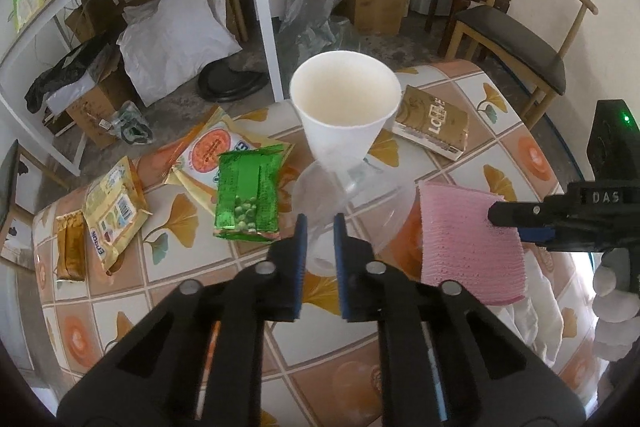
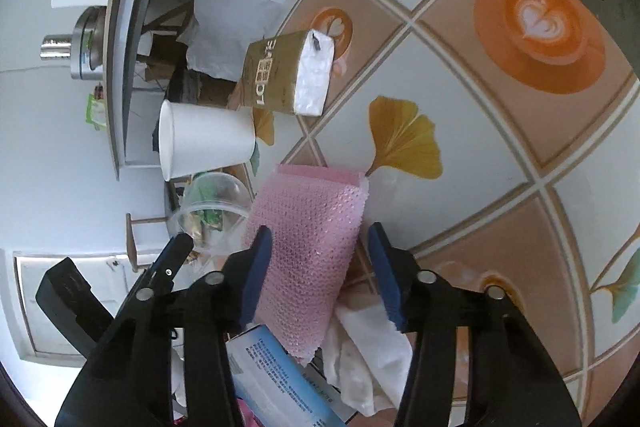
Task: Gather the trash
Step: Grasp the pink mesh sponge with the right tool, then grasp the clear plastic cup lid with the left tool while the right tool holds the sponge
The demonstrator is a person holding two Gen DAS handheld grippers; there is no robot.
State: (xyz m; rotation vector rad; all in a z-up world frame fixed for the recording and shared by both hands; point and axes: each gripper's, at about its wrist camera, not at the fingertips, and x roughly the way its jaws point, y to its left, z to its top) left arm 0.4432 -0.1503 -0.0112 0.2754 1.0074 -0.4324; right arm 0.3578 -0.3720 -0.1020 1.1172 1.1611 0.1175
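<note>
Wrappers left: gold sachet (image 1: 71, 251), yellow packet (image 1: 114, 209) and green snack bag (image 1: 249, 201) lie uncollected, left of frame.
Left gripper (image 1: 320, 227): clenched on the clear plastic cup (image 1: 352, 203), centre, below the white paper cup (image 1: 344, 103).
Right gripper (image 2: 316, 239): jaws straddle the pink sponge cloth (image 2: 308, 251), centre; contact unclear.
Progress: early; nothing visibly binned.

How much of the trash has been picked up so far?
Nothing looks cleared yet. In hand: the left tool pinches the clear plastic cup; the right tool straddles the pink textured sponge without gripping it. Left on the patterned table: white paper cup, green snack packet, gold tissue pack, yellow wrappers.
</note>
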